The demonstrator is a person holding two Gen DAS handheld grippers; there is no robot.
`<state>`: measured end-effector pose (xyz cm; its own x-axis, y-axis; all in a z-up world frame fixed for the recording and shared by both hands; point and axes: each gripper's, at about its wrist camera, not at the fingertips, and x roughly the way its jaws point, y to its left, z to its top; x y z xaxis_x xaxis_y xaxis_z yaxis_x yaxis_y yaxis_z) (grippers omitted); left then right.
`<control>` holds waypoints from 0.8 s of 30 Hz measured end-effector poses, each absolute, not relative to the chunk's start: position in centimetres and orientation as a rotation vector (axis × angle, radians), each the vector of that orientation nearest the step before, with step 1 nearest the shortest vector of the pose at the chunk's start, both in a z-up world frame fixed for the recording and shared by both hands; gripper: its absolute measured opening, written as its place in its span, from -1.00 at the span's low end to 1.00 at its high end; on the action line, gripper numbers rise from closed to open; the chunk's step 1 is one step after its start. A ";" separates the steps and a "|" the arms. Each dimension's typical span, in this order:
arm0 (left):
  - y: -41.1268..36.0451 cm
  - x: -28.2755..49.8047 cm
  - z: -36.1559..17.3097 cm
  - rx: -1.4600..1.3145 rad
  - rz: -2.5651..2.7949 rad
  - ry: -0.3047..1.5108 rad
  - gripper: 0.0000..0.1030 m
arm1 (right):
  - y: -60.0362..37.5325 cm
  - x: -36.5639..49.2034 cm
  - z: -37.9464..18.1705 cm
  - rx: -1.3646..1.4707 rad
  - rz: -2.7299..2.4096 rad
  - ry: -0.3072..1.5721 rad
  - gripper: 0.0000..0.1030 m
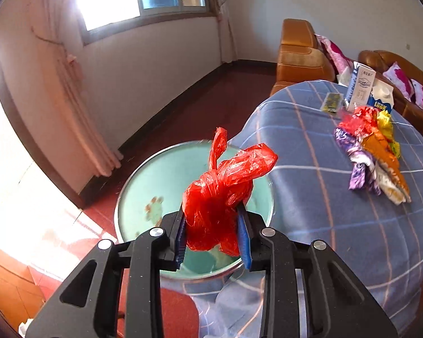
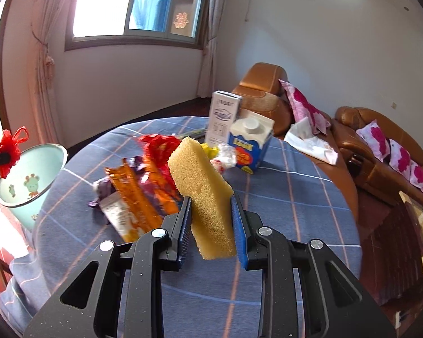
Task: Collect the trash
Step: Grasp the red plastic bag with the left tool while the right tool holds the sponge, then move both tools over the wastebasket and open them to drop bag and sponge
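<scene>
Two grippers in view, each clenched on a load. Left gripper (image 1: 214, 233): blue pads pinch a crumpled red plastic bag (image 1: 222, 197), whose knotted handle sticks up above the jaws. Bag hangs directly over the open mouth of a pale green bin (image 1: 143, 186), which stands on the dark red floor at the edge of the table (image 1: 338, 225). Bin interior shows a small cartoon print. Bag not yet released.

Right gripper (image 2: 210, 231): jaws grasp a yellow sponge (image 2: 206, 194), held on edge and tilted, above the blue checked tablecloth.

Beyond the sponge, on the cloth: a heap of snack wrappers (image 2: 138, 194), orange, purple, white and red, partly blurred. Same heap shows in the left wrist view, well apart from the bin. Behind the heap, a small blue carton with a white cap (image 2: 251, 143) and, just beside it, a taller white box (image 2: 222, 118), both upright. A small dark flat packet (image 1: 330, 102) lies near them.

Past the table: a brown leather sofa (image 2: 380, 146) with pink floral cushions and a white cloth on its seat. Far wall: window (image 2: 143, 8) with pink curtains, strong daylight.
</scene>
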<state>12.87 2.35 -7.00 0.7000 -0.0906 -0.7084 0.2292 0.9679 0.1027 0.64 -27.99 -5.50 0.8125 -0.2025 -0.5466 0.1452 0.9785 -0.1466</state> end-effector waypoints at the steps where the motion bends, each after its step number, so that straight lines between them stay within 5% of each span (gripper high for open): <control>1: 3.1 12.5 -7.1 0.181 -0.167 0.781 -0.42 | -27.6 0.7 -5.5 -0.101 -0.175 0.593 -0.46; 24: 7.1 12.7 -7.3 0.149 -0.071 0.776 -0.42 | -16.5 6.6 -5.5 -0.181 0.035 0.610 -0.45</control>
